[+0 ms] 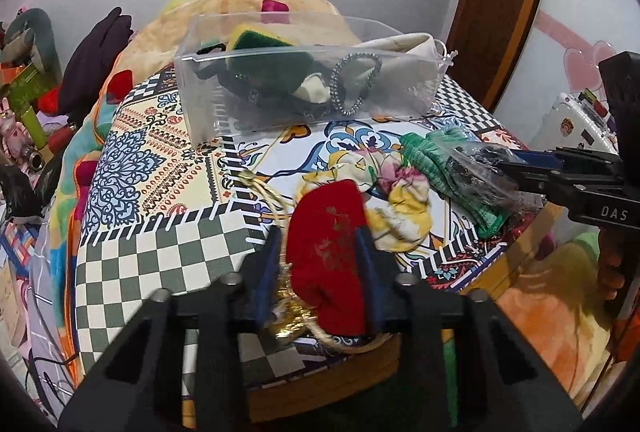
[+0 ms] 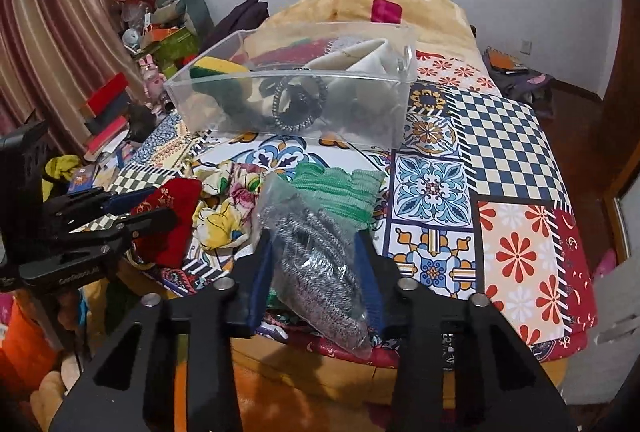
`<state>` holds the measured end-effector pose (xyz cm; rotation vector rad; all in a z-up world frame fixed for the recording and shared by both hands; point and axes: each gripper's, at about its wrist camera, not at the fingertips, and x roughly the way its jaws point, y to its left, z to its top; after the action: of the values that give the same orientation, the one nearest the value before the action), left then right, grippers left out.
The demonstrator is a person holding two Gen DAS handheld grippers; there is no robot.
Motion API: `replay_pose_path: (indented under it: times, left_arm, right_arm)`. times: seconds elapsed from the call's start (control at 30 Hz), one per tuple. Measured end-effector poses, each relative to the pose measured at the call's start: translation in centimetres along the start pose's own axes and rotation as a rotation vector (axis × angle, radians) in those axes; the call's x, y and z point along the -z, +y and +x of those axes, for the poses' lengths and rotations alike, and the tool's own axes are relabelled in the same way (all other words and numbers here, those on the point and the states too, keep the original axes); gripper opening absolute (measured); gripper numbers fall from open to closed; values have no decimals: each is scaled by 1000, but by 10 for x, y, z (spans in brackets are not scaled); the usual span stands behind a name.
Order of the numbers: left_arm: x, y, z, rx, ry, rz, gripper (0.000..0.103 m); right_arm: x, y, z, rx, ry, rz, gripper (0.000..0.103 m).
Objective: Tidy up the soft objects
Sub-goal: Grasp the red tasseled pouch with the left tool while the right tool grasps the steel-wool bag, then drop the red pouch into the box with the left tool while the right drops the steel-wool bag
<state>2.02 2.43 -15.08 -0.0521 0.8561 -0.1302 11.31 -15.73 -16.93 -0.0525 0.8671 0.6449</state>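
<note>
My left gripper [image 1: 320, 244] is shut on a red fabric pouch [image 1: 328, 252] with gold cord, at the near edge of the patterned table [image 1: 160, 252]. The pouch also shows in the right wrist view [image 2: 172, 216]. My right gripper [image 2: 314, 248] is shut on a clear plastic bag of grey scrubbers [image 2: 316, 268], seen from the left wrist view [image 1: 480, 172] too. A green mesh cloth [image 2: 340, 192] and a yellow floral scrunchie [image 1: 396, 200] lie between them. A clear plastic bin [image 1: 304, 72] at the back holds a sponge, a beaded hair tie and other soft items.
The table stands against a bed with a tan blanket [image 2: 360, 4]. Clutter of boxes and toys [image 2: 152, 44] lies at the left, with a curtain [image 2: 48, 32] beyond. A wooden door frame [image 1: 500, 12] is at the right.
</note>
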Motion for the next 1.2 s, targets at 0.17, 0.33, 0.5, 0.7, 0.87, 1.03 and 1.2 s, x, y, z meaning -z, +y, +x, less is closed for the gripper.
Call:
replay_pose_path:
  times: [0.17, 0.33, 0.5, 0.7, 0.87, 1.03, 1.2]
  left_arm:
    - [-3, 4, -10, 10, -30, -13, 20]
    - [-8, 6, -23, 3, -65, -17, 19]
    - [-19, 9, -39, -3, -114, -22, 19]
    - [-43, 13, -53, -28, -181, -16, 19]
    - [-68, 19, -59, -21, -229, -40, 19]
    - [-95, 22, -60, -29, -275, -46, 19]
    - [-123, 23, -52, -57, -302, -37, 19]
  right_arm:
    - [-3, 1, -7, -2, -24, 0, 24]
    - [-9, 3, -18, 2, -64, -5, 24]
    - [-23, 4, -35, 8, -127, -8, 24]
    - [-47, 6, -47, 16, -210, -22, 24]
    - [-69, 10, -49, 14, -266, -39, 24]
    - [-91, 18, -49, 14, -322, -66, 24]
    - [-113, 24, -42, 21, -350, -88, 24]
